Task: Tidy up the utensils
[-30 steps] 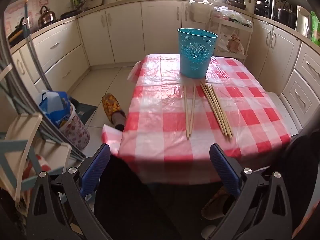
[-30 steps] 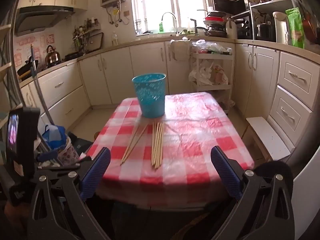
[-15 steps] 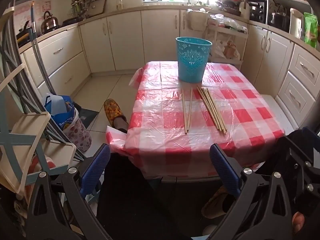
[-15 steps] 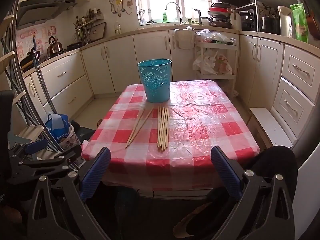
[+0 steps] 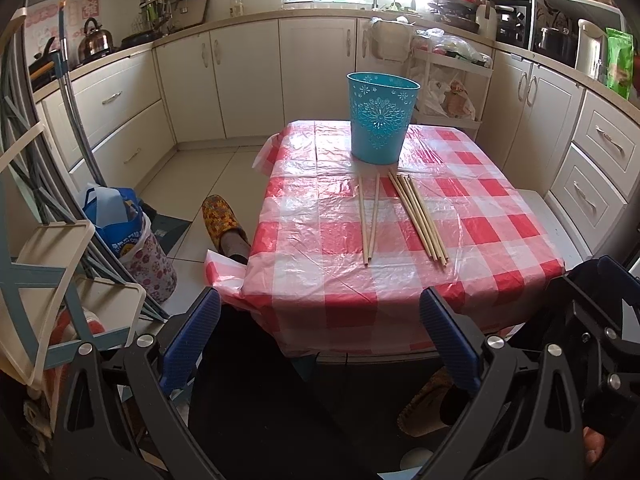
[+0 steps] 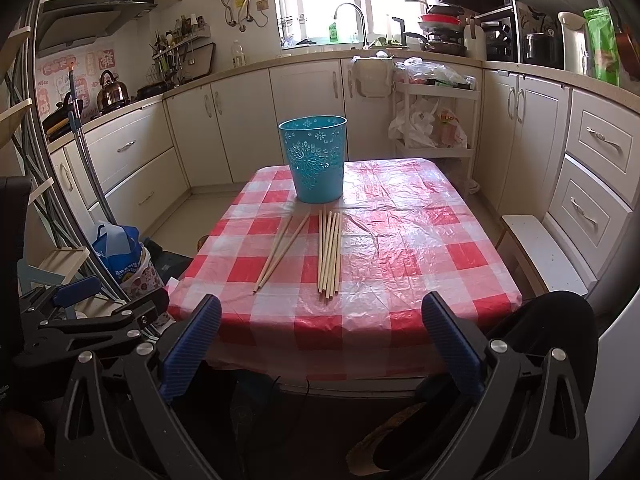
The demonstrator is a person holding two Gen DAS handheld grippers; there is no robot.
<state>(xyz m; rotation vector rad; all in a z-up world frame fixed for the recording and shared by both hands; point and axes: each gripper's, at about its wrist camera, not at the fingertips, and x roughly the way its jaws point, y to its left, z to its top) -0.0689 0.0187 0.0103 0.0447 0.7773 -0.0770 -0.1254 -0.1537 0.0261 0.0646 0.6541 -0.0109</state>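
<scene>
A turquoise perforated bucket [image 5: 382,118] stands upright at the far end of a table with a red-and-white checked cloth [image 5: 320,280]; it also shows in the right wrist view [image 6: 316,160]. In front of it lie a pair of wooden chopsticks [image 5: 369,218] [image 6: 282,246] and a bundle of several chopsticks [image 5: 418,216] [image 6: 330,250]. My left gripper [image 5: 320,340] is open and empty, held short of the table's near edge. My right gripper [image 6: 320,340] is open and empty, also short of the near edge.
Cream kitchen cabinets [image 5: 248,76] ring the room. A blue bag in a floral bin [image 5: 128,236] and a folding rack [image 5: 48,272] stand on the left. A white step stool [image 6: 540,252] sits right of the table. A slipper [image 5: 222,220] lies on the floor.
Both grippers have pulled back and tilted up, so the table looks farther and more of the kitchen shows. Chopsticks and bucket have not moved. Both grippers stay open.
</scene>
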